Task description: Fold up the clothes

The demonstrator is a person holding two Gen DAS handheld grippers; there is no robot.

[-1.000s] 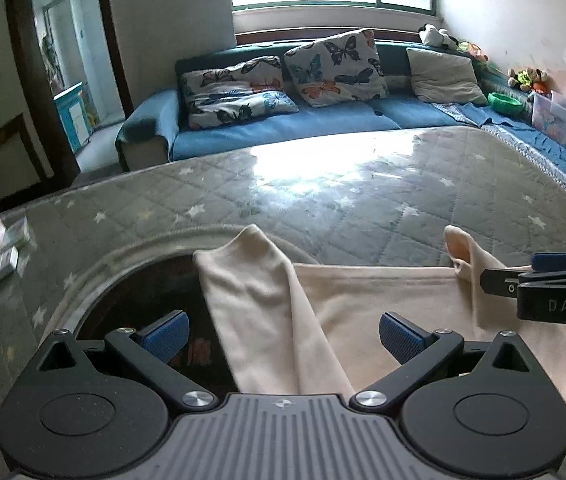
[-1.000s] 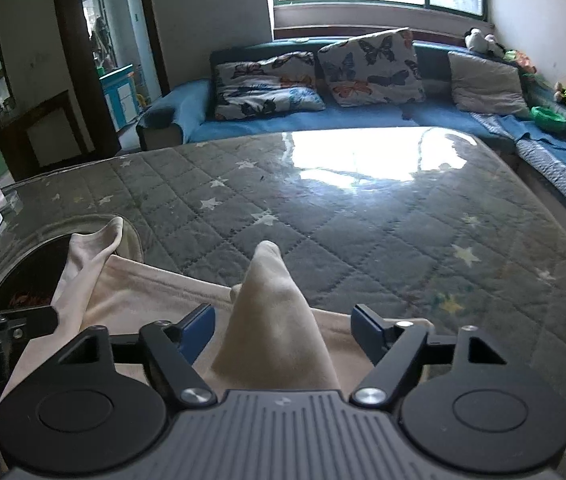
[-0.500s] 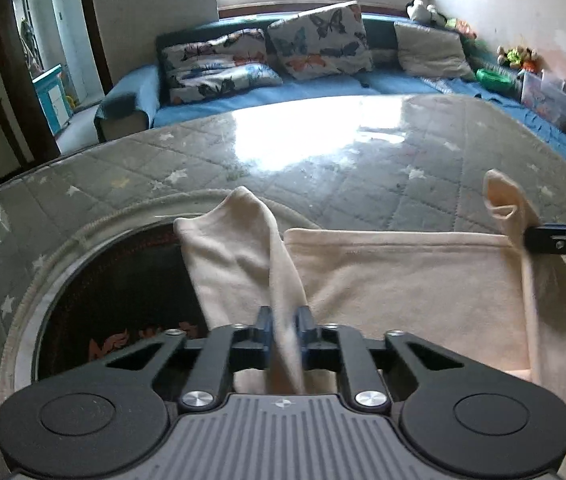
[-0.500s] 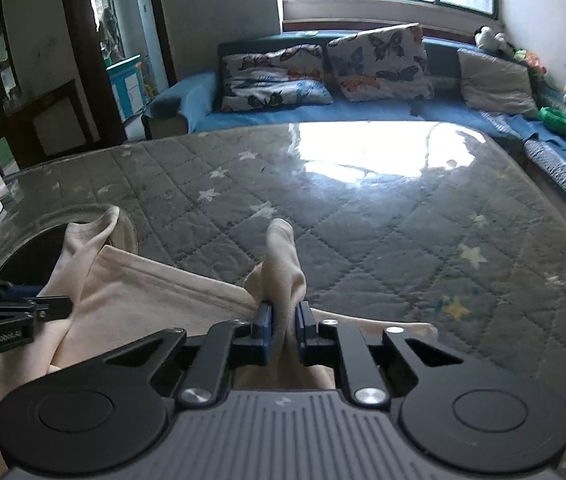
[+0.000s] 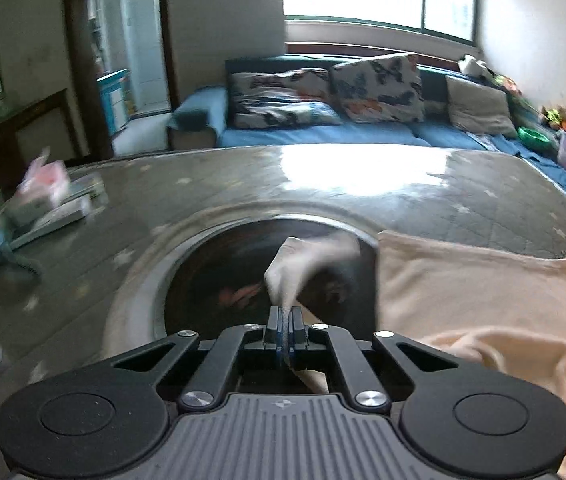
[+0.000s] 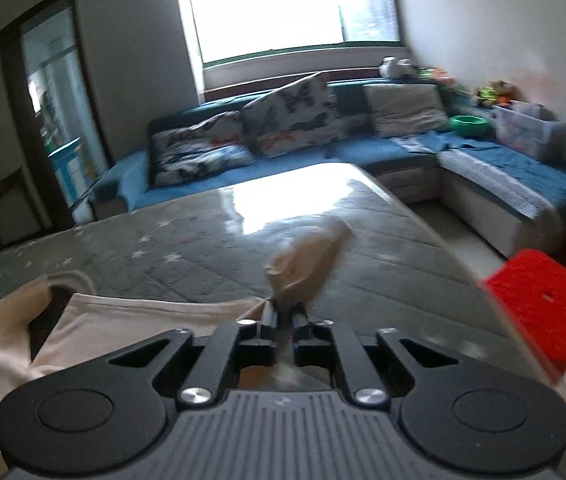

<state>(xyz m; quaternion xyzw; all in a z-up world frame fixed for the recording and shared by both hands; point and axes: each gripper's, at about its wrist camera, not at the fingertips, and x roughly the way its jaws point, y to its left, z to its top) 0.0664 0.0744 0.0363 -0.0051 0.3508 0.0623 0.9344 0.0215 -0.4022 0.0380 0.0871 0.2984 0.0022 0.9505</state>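
Both grippers are clamped on the cream garment (image 5: 479, 296): left gripper (image 5: 284, 322) and right gripper (image 6: 284, 316) each pinch a corner. It lies on a grey quilted star-print table (image 5: 363, 184), partly over its dark round inset (image 5: 219, 280). A blue sofa (image 6: 403, 148) sits beyond the table, with a red stool (image 6: 539, 300) beside it.

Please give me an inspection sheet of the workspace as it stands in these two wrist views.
Surface: grey quilted star-print cover over the table, with a round dark opening at the left.
Job's things: cream garment, part flat on the cover, part bunched at the near right.
Clutter: blurred packets and boxes at the left edge.
Grippers: left gripper shut on a garment corner; right gripper shut on another corner.
Cables: nothing seen.
Surroundings: blue sofa with butterfly cushions, window, red stool.
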